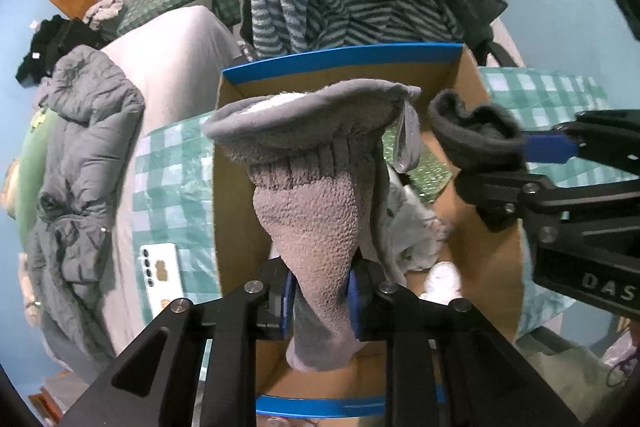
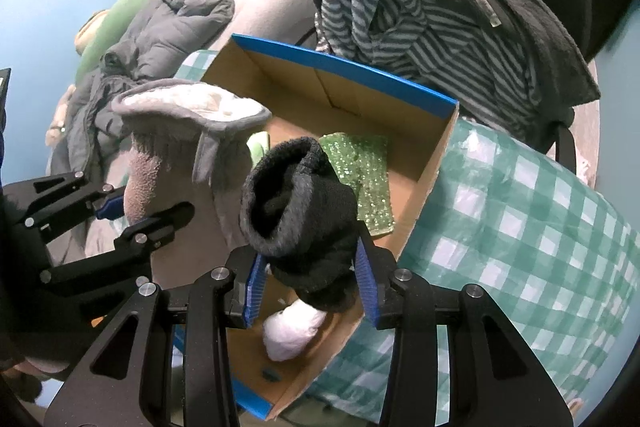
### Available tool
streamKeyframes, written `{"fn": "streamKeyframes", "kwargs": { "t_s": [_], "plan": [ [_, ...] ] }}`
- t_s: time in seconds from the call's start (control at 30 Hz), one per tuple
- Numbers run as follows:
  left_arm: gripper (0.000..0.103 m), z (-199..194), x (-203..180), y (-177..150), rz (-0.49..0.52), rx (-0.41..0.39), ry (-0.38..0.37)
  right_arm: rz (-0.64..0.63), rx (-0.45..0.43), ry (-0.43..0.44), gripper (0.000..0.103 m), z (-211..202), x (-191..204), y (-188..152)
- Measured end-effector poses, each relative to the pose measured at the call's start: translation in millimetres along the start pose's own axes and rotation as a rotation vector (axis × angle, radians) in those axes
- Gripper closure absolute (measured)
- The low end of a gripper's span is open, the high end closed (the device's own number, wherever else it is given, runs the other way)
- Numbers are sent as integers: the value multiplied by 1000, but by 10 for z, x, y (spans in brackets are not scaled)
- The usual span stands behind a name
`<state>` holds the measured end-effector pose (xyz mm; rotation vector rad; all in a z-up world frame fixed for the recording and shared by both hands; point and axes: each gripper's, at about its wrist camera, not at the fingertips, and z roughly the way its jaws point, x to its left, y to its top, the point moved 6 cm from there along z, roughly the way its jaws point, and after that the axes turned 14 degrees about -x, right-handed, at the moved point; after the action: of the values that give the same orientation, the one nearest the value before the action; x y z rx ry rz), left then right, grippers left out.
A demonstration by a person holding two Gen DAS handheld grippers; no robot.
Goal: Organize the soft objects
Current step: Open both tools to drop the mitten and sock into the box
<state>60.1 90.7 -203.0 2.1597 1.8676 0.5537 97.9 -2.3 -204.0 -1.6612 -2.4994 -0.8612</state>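
Observation:
My left gripper [image 1: 320, 299] is shut on a grey fuzzy sock [image 1: 308, 211] and holds it above the open cardboard box [image 1: 476, 107] with blue-edged flaps. My right gripper [image 2: 310, 291] is shut on a dark grey sock [image 2: 298, 203], held over the same box [image 2: 424, 155]. The grey sock [image 2: 180, 131] and left gripper [image 2: 120, 215] show at the left of the right wrist view. The dark sock [image 1: 472, 135] and right gripper [image 1: 532, 163] show at the right of the left wrist view. In the box lie a green sequined cloth [image 2: 364, 171] and a white soft item [image 2: 292, 327].
The box stands on a green checked cloth [image 2: 520, 227]. A chair with striped and dark fleece garments [image 2: 420, 7] stands behind it. A grey puffer jacket [image 1: 80, 155] lies on the left, with a white phone [image 1: 160, 275] beside the box.

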Motion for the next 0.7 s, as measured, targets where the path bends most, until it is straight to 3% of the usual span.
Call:
{"fn": "streamKeyframes", "kwargs": {
  "t_s": [0.07,0.23,0.5,0.63,0.7],
  "plan": [
    [72,-5,-1,19,-2,-3,-1,1,-12,-10,48,-20,-6,20],
    [57,-84,-12,60,10,-29,5,-3,-34,-36,44,-94,-29,71],
    [54,-339,40,134,-7,-59,22,-9,-76,-58,38,-346,-39,130],
    [43,-512,67,195,-32,-88,34,-13,-90,-61,38,-486,-45,150],
    [42,-593,69,222,-44,-104,35,-6,-102,-62,38,-573,-53,167]
  ]
}}
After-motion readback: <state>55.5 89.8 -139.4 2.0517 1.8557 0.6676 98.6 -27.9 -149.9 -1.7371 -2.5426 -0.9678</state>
